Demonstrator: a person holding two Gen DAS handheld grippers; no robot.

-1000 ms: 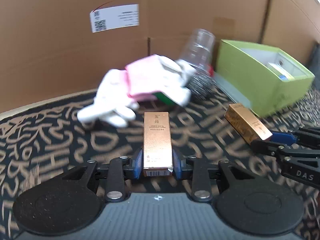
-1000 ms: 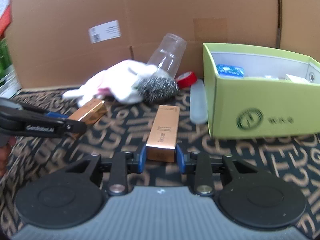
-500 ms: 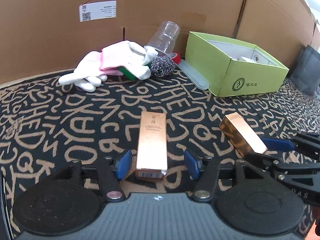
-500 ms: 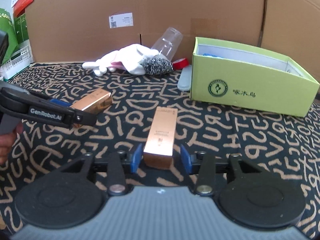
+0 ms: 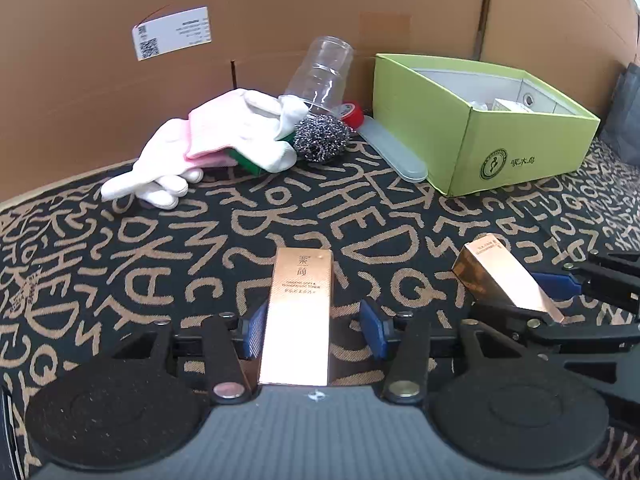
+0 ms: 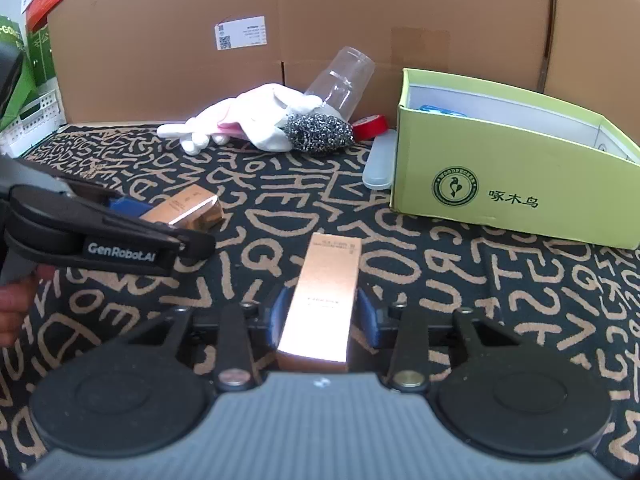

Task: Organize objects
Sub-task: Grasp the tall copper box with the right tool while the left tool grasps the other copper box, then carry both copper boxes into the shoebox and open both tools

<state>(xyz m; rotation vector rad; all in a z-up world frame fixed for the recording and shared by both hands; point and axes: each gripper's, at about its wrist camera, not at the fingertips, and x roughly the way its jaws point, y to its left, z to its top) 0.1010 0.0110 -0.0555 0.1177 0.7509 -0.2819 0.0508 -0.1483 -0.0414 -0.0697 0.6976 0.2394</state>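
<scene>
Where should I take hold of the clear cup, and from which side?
Grip the clear cup across its wall near the raised base, coming from above: it leans mouth down on the gloves and scourer, so only that upper part is free.

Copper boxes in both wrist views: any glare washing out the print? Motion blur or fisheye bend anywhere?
Left wrist view: glare whitens the near end of the long copper carton, its upper print still legible; no motion blur; the cardboard wall bows. Right wrist view: a white hotspot on the other copper carton washes out its lower print; frame sharp, dark corner vignetting, the lime-green cardboard box looks skewed.
</scene>
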